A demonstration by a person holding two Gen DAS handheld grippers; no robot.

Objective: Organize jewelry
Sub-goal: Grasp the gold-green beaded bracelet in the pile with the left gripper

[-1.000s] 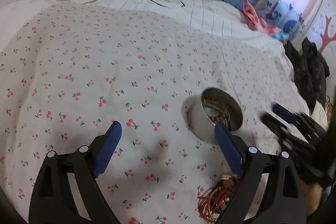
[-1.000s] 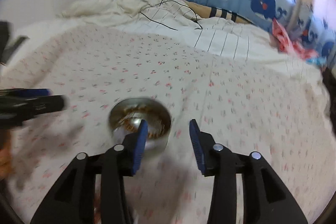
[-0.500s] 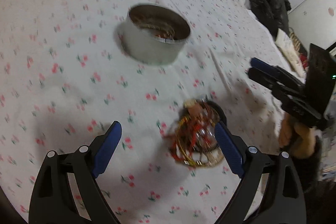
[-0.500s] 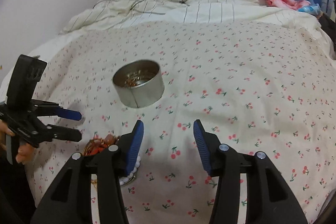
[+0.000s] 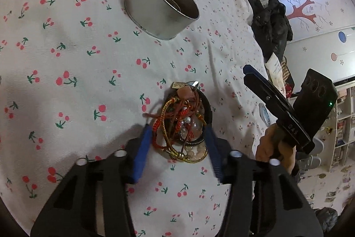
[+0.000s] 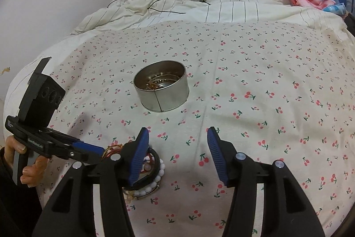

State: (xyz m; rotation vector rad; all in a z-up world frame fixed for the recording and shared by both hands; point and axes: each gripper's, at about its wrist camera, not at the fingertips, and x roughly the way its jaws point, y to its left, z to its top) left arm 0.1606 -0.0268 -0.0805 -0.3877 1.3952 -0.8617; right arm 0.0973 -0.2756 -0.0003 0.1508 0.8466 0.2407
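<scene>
- The left gripper [image 5: 178, 143] has just been closing its jaws around the pile of bracelets [image 5: 184, 123] on the cherry-print sheet [image 5: 66, 59]; whether the pads press yet is hard to tell.
- The tin [image 6: 162, 88] stands beyond the pile, some bracelets inside.
- The right gripper [image 6: 177, 157], jaws partly spread and just opening further, holds nothing, right of the pile.

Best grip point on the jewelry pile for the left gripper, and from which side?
Take the jewelry pile across its middle, over the tangled red and gold cords, coming down from above and the near side. It lies flat on the cherry-print sheet, so only a steep pinch gets under the loops. The left gripper already straddles it, jaws just closing in; contact isn't clear. The tin stands just beyond.
</scene>
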